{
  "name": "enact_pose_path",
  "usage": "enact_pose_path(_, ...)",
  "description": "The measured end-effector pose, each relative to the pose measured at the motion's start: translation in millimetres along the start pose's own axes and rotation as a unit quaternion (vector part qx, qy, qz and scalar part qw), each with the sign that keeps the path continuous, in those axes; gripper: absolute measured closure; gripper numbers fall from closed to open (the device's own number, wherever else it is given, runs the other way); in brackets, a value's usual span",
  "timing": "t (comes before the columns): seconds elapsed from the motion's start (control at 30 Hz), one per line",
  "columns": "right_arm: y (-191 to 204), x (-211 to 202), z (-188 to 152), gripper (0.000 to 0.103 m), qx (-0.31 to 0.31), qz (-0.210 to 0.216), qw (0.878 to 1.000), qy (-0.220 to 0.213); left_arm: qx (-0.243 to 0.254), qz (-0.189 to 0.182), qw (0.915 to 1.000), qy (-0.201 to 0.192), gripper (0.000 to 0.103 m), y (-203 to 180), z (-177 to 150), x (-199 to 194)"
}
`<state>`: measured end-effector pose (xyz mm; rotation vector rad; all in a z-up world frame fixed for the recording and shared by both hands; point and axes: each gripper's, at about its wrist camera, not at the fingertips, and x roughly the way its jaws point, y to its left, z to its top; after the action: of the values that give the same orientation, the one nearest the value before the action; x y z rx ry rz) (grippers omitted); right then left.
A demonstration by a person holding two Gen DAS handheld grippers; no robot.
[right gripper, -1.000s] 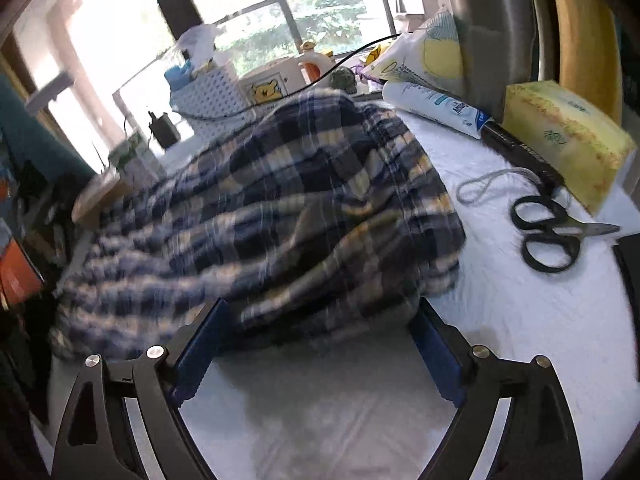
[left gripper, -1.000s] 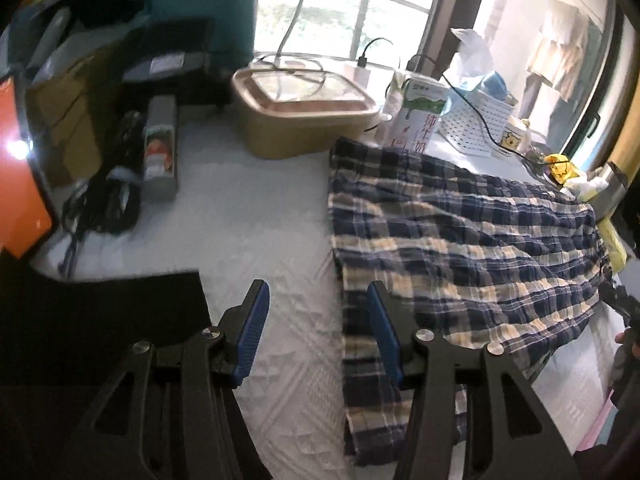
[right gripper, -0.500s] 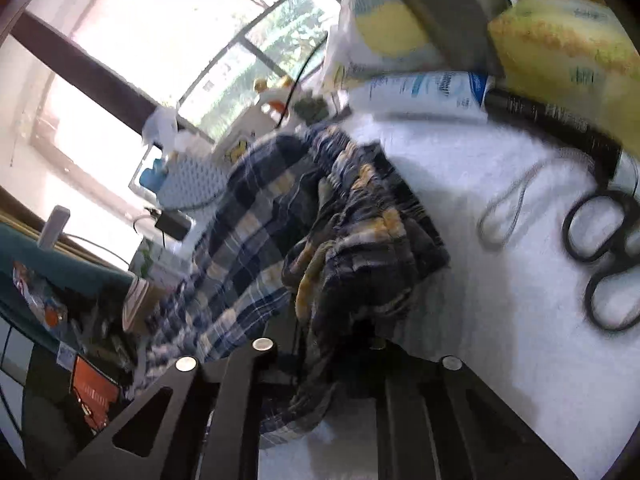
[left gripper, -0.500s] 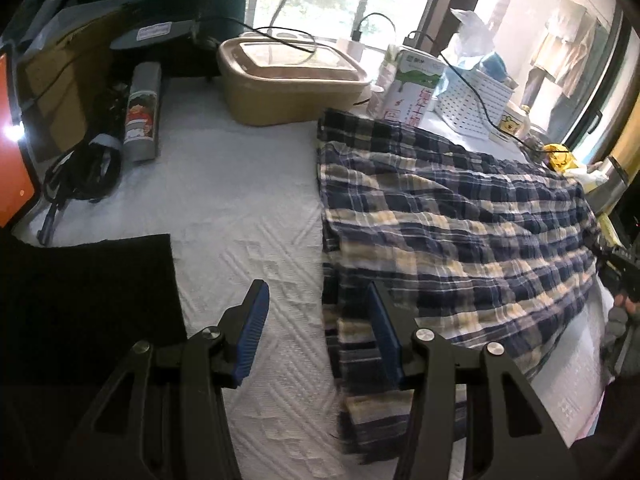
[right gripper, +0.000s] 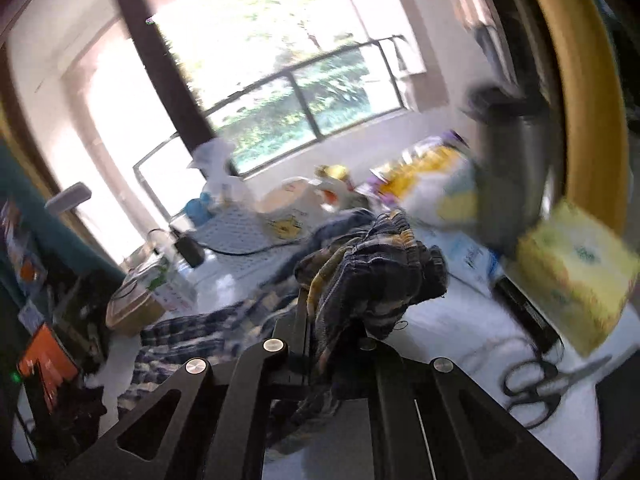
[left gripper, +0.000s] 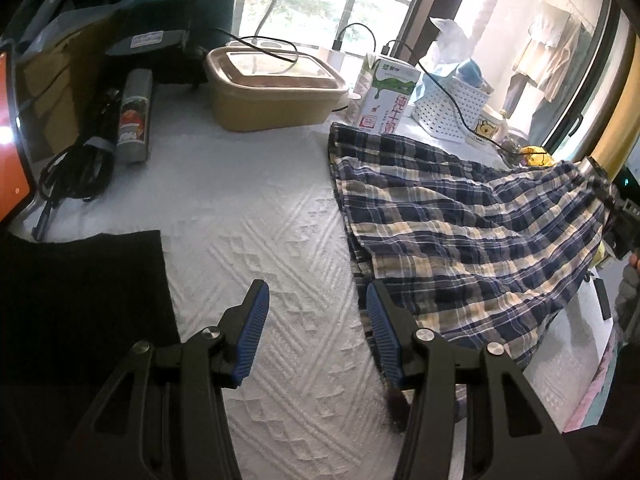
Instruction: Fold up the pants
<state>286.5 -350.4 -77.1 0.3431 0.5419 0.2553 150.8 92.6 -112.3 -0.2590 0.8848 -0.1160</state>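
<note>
The blue, white and tan plaid pants lie on the white quilted cover, to the right in the left wrist view. My left gripper is open and empty, hovering just left of the pants' near hem. My right gripper is shut on the bunched waistband of the pants and holds it lifted above the bed. In the left wrist view the raised waistband end hangs at the far right, with the fabric sloping down from it.
A tan lidded box, milk carton, white basket and spray can line the far side. A black mat lies near left. Scissors and a yellow tissue box sit to the right.
My right gripper closed on the waistband and lifted it up off the bed. The left gripper stayed open and drifted slightly forward by the hem.
</note>
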Motion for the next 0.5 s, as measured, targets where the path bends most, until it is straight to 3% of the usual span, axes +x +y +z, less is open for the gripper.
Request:
enact_pose_path(0.27, 110.9, 10.1, 6.4, 0.097, -0.101, 0.076, 0.992, 0.0, -0.014, -0.021, 0.9994, -0.022, 0.052, 8.9, -4.0, -13.1)
enact_pose_path(0.37, 157.0, 26.5, -9.2, 0.097, -0.142, 0.115, 0.983, 0.024, -0.018, -0.028, 0.9991, -0.027, 0.052, 12.7, -7.6, -19.5)
enact_pose_path(0.5, 206.9, 58.7, -42.5, 0.097, -0.187, 0.135, 0.971, 0.069, -0.021, -0.024, 0.9991, -0.027, 0.052, 20.5, -14.0, -27.1)
